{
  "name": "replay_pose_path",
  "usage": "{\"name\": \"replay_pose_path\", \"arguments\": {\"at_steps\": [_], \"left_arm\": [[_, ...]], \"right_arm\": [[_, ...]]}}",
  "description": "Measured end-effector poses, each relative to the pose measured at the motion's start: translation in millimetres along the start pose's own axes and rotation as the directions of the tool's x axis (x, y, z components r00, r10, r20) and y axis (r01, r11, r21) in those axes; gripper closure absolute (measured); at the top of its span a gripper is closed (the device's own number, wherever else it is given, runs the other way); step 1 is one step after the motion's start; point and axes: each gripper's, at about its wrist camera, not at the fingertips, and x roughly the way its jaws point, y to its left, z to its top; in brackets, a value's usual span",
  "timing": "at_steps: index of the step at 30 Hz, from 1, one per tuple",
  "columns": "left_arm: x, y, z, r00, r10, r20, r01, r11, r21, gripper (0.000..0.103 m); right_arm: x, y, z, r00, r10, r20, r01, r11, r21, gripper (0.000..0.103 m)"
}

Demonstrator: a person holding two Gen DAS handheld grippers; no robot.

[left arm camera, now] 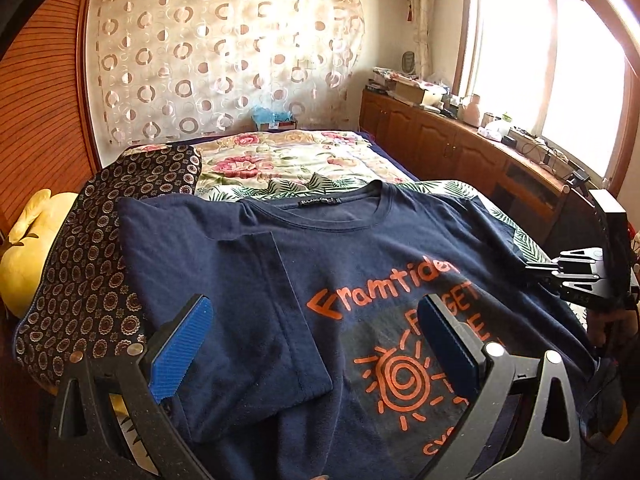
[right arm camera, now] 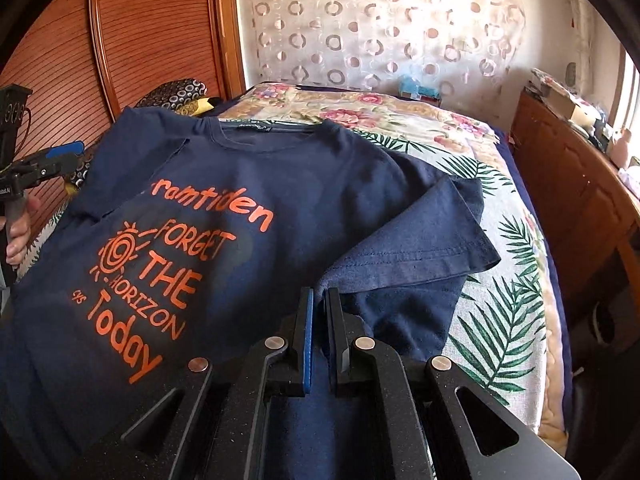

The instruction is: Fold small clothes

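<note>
The navy T-shirt (right arm camera: 248,184) lies spread on the floral bedspread (right arm camera: 500,280) ahead of my tongs. My right gripper (right arm camera: 319,300) is clenched on its sleeve fabric; my left gripper (left arm camera: 316,320) hangs released above the folded-in sleeve.

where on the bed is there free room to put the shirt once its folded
The floral quilt is bare from the shirt collar to the far curtain, and in a strip between the shirt's right sleeve and the cabinet. The headboard side is crowded: patterned pillow, yellow plush.
</note>
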Motion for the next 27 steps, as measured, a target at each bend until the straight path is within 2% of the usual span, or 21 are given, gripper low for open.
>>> {"name": "replay_pose_path", "arguments": {"at_steps": [1,3,5,15,20,27], "left_arm": [[-1,0,0,1.000,0.000,0.001,0.000,1.000,0.000,0.000],[-2,-1,0,1.000,0.000,0.004,0.000,1.000,0.001,0.000],[-3,-2,0,1.000,0.004,0.007,-0.004,1.000,0.005,0.000],[-8,-10,-1,1.000,0.003,0.019,-0.003,1.000,0.018,0.000],[-5,-13,-4,1.000,-0.003,0.014,0.003,1.000,0.016,0.000],[2,-15,-9,1.000,-0.010,-0.004,0.010,1.000,0.012,0.000]], "right_arm": [[-2,0,2,1.000,-0.005,0.003,0.005,1.000,0.001,0.094],[-8,0,4,1.000,-0.006,0.010,0.006,1.000,0.008,0.073],[-16,3,5,1.000,-0.001,0.021,0.001,1.000,0.011,0.062],[-30,-21,5,0.996,-0.076,0.055,0.073,0.995,0.063,0.062],[-20,-46,4,0.991,-0.131,0.027,0.127,0.986,0.111,0.062],[4,-74,11,0.993,-0.120,-0.013,0.120,0.974,0.191,0.062]]}}
